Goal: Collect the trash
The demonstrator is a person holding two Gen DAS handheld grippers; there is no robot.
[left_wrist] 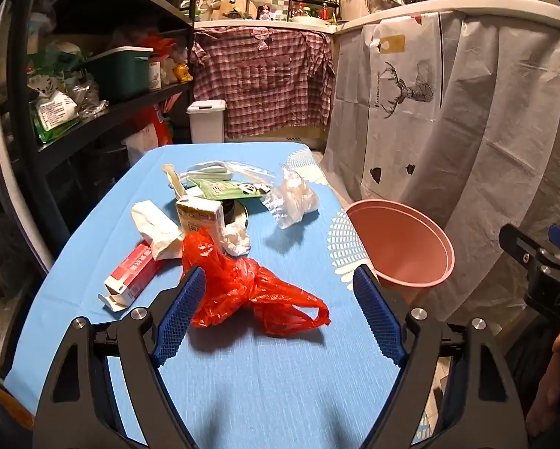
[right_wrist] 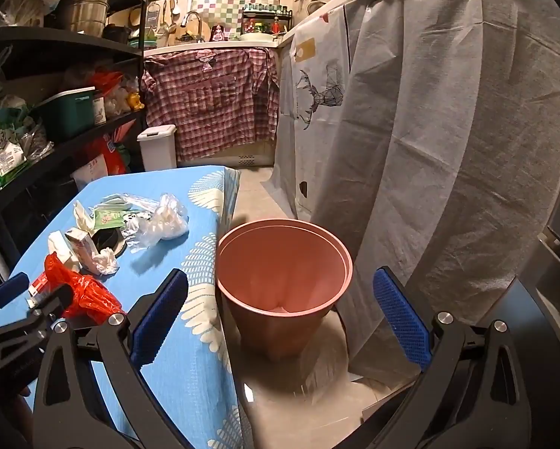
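Observation:
A crumpled red plastic bag lies on the blue tablecloth, just ahead of my open, empty left gripper. Behind it lie a red and white carton, a small drink box, white tissues, a green wrapper and a clear plastic bag. A pink bin stands on the floor beside the table's right edge. My right gripper is open and empty, facing the bin's mouth. The red bag also shows in the right wrist view.
Black shelves full of goods stand left of the table. A white lidded bin stands beyond the far end. A grey-white cloth hangs over the counter, right of the pink bin. A plaid cloth hangs at the back.

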